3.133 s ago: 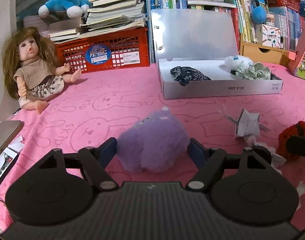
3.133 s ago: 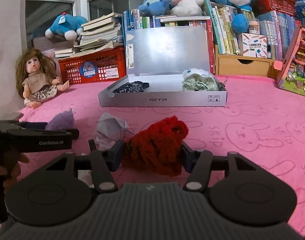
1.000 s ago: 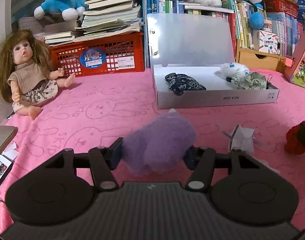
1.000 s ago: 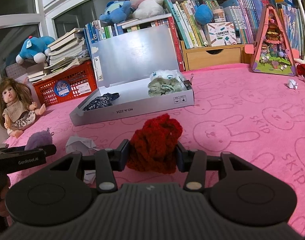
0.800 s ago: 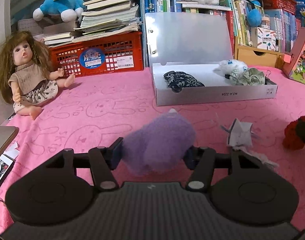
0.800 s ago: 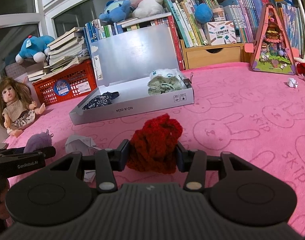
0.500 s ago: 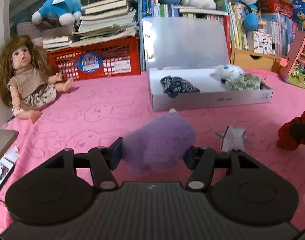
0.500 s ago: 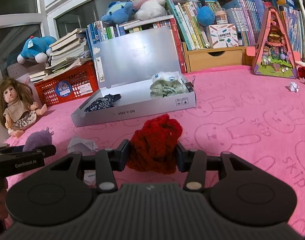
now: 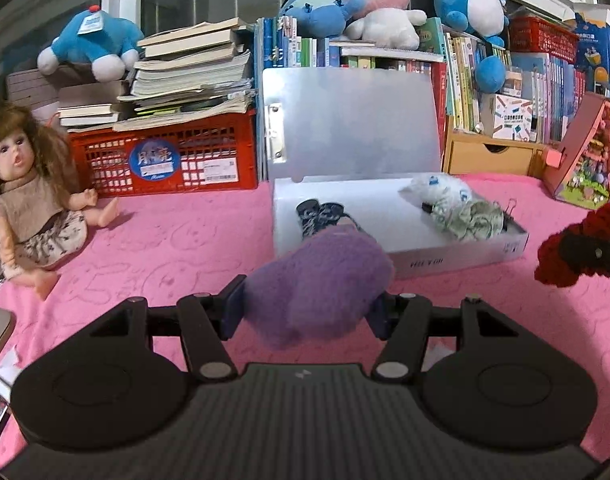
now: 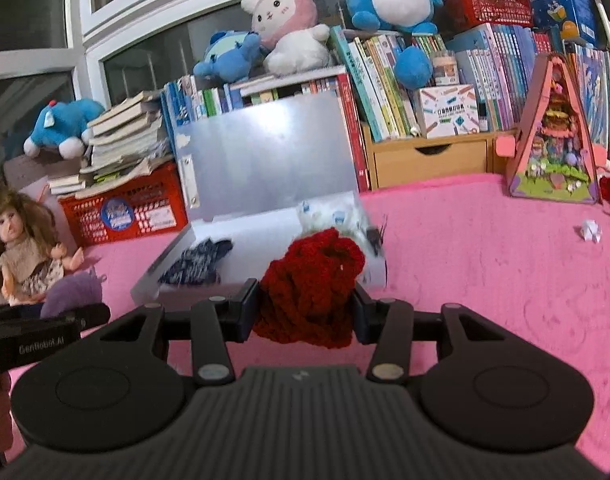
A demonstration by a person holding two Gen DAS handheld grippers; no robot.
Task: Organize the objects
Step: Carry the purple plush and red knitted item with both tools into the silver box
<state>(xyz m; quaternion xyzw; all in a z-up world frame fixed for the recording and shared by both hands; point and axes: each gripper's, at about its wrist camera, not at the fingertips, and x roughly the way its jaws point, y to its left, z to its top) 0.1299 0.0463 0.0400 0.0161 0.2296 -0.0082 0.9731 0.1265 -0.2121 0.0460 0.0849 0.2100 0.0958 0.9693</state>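
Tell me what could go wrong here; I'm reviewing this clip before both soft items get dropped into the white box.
The purple plush in the left gripper and the red yarn piece in the right gripper head for one white box, so the grippers might collide. The box already holds a dark cloth and a pale bundle; drops may land on them.

Both grippers have risen and advanced toward the far open white cardboard box [image 9: 457,254], carrying the fluffy purple plush [image 9: 317,284] and red knitted yarn bundle [image 10: 311,280] up off the pink cloth.
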